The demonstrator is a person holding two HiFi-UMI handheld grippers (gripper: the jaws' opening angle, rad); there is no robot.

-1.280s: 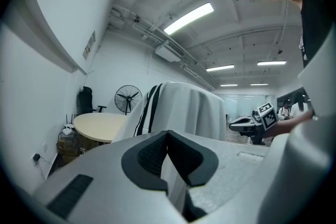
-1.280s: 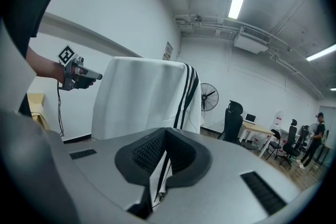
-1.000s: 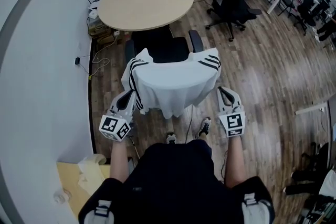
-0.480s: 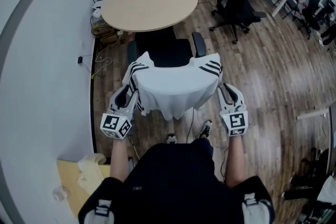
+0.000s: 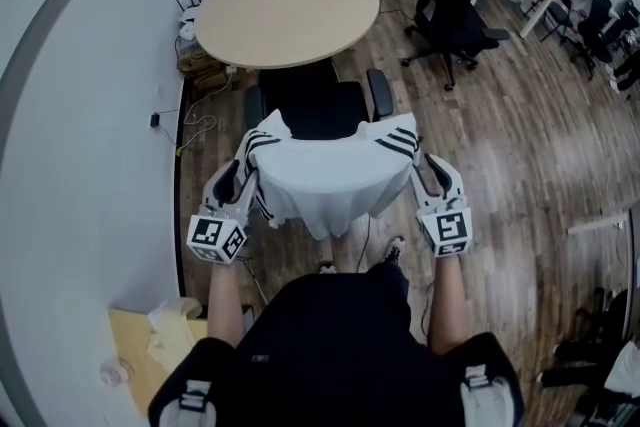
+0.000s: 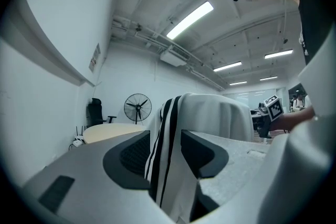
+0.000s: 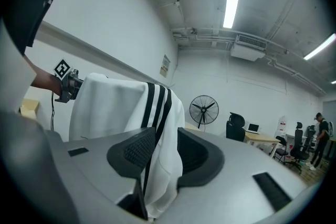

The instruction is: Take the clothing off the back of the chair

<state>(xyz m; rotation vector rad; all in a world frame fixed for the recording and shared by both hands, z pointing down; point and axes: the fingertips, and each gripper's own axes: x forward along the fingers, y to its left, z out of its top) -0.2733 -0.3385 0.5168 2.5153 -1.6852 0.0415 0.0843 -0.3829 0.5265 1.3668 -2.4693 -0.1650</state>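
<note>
Floor: wood planks; the chair stands on them, straight ahead of the person.
Chair: black office chair with its seat turned away from the person and its back nearest them; an armrest shows on each side of the seat.
Clothing: white clothing lies draped over the top edge of the chair back and covers it from the left corner to the right.
Long axis: it runs crosswise along the top edge of the chair back, from one gripper to the other. The hem hangs down the rear face, towards the person.
Left gripper: the left gripper is at the left edge of the chair back, pointing about level and away from the person. Its jaws are opening, and the striped edge of the clothing hangs between the pads – loose, not pinched.
Right gripper: the right gripper is at the right edge of the chair back, tipped slightly down. Its jaws are also opening, with the other striped edge hanging slack between them.
Stripes: black stripes, three side by side, mark both ends of the clothing at the upper corners of the chair back.
</note>
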